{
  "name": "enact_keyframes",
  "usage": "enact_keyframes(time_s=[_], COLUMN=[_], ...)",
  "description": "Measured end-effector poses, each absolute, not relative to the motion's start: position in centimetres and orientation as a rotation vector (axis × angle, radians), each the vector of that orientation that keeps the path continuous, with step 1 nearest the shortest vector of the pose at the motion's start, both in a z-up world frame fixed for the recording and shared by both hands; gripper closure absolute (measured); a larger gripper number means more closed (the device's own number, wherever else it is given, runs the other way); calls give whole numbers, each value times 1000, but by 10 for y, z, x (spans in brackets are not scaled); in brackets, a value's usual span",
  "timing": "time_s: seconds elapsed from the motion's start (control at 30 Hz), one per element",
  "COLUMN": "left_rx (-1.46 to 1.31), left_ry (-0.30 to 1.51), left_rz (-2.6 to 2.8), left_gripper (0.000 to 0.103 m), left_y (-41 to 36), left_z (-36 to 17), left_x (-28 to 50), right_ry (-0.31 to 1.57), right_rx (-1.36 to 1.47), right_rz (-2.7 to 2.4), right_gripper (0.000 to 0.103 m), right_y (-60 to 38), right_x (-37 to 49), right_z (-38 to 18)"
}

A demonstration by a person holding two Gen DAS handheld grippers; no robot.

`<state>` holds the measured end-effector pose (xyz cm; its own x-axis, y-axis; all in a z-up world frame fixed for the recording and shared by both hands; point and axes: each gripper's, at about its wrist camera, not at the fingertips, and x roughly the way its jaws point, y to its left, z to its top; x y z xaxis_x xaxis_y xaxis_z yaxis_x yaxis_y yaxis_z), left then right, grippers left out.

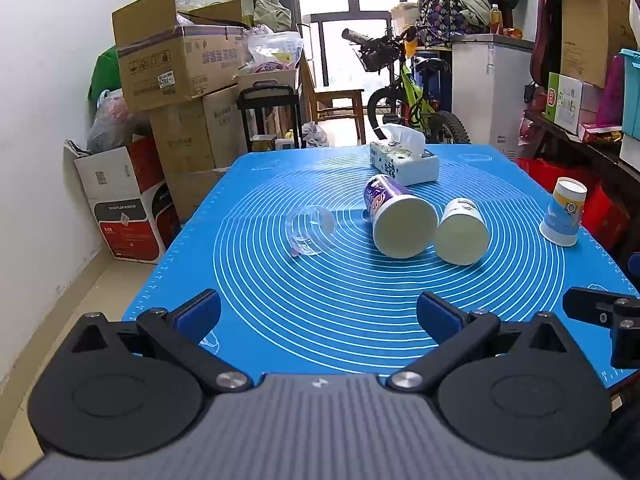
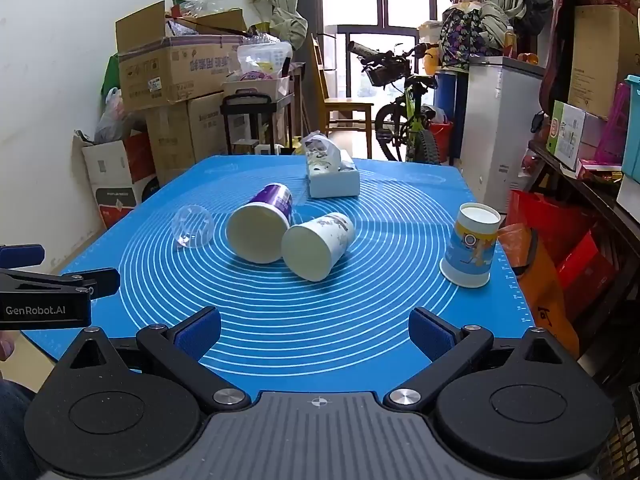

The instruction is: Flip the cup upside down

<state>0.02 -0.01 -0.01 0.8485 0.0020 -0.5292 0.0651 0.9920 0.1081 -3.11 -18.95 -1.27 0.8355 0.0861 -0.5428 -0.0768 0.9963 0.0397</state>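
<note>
A purple paper cup [image 1: 394,218] [image 2: 262,224] and a white printed paper cup [image 1: 462,232] [image 2: 318,244] lie on their sides mid-mat, mouths toward me, touching. A clear plastic cup [image 1: 310,230] [image 2: 192,226] lies on its side to their left. A blue-and-orange paper cup [image 1: 564,212] [image 2: 472,246] stands upside down near the right edge. My left gripper [image 1: 318,318] and right gripper [image 2: 316,334] are both open and empty, held over the near edge of the blue mat [image 1: 320,300] [image 2: 320,312], well short of the cups.
A tissue box [image 1: 404,160] [image 2: 332,174] stands at the far side of the mat. Cardboard boxes [image 1: 172,68] are stacked at the left wall, a bicycle [image 1: 404,92] behind, shelves at the right. The other gripper shows at each view's edge [image 1: 608,320] [image 2: 44,292].
</note>
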Motion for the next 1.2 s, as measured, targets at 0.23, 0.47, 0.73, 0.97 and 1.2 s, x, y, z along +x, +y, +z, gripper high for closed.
enact_keyframes(time_s=[0.23,0.47,0.73,0.97,1.2], left_rx=[120,109,115,110,121], left_ry=[557,561,558,556,555], left_rz=[-38,-48,-50,-48,-52], left_gripper=[0,0,0,0,0], left_y=[0,3,2,2,1], left_z=[0,-3,-4,-2,1], left_x=[0,3,2,-1,-2], right_ry=[577,577,579,580,580], right_rx=[16,15,14,13,12], right_rz=[86,85,86,85,84], right_gripper=[3,3,3,3,3], right_y=[-189,-189,-188,-187,-187], right_x=[-30,-31,-31,-31,-30], right_z=[-13,-13,-12,-13,-11])
